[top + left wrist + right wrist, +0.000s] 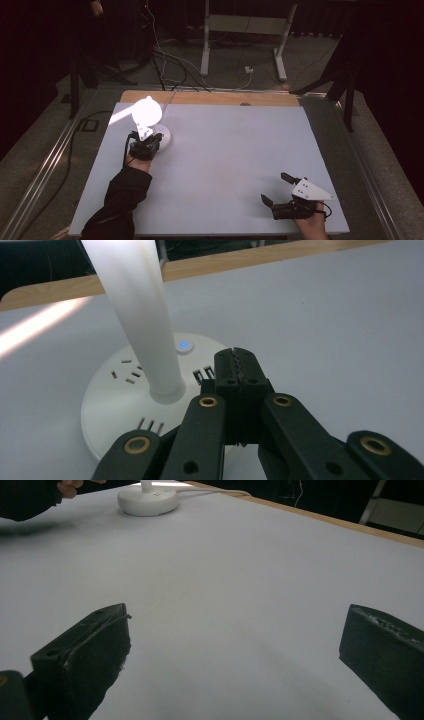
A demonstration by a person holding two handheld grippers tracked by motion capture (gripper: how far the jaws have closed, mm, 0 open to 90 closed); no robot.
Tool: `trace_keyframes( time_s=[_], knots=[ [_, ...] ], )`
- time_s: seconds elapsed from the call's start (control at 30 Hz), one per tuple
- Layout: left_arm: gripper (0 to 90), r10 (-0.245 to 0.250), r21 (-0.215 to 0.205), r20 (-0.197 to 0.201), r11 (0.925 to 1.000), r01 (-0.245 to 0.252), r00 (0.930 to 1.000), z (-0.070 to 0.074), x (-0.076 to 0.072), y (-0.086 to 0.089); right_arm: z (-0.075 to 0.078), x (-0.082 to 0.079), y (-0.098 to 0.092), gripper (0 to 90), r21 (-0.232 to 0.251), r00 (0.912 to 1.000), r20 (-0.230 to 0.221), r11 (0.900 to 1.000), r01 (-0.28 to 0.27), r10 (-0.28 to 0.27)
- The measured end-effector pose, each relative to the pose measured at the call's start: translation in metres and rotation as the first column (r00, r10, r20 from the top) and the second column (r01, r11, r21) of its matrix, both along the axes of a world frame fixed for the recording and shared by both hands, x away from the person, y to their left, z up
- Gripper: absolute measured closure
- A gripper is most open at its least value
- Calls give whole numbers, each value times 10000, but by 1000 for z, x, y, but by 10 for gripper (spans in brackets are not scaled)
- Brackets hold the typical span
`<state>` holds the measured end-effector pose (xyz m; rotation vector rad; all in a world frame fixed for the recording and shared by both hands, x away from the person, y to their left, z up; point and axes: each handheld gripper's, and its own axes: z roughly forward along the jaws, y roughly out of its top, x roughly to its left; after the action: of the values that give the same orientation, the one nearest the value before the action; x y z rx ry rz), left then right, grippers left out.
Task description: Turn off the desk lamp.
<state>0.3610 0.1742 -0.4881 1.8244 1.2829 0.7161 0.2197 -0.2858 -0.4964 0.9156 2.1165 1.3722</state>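
A white desk lamp (146,111) glows brightly at the table's far left; its round base (125,390) carries socket slots and a small blue-lit button (184,345), and its white stem (135,310) rises from the middle. My left gripper (236,357) is shut with nothing between its jaws, its tips over the base just right of the stem, close below the button. In the high view that gripper (146,146) sits at the base's near edge. My right gripper (274,189) rests open near the table's front right corner, jaws wide apart over bare surface (240,625).
The pale grey table top (225,165) has a wooden strip (210,97) along its far edge. The lamp's cord (220,491) runs off the back. Cables and a white stand's legs (240,45) lie on the floor beyond. A sleeved forearm (120,200) comes in at the front left.
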Motion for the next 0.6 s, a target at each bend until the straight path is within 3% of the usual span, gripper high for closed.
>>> trace_keyframes(
  time_s=[0.6],
  knots=[
    [900, 34, 27, -41, 10000, -34, 10000, -6, 2, 2, 0, 0, 0, 0, -10, 10000, -26, 10000, -2, 2]
  ],
)
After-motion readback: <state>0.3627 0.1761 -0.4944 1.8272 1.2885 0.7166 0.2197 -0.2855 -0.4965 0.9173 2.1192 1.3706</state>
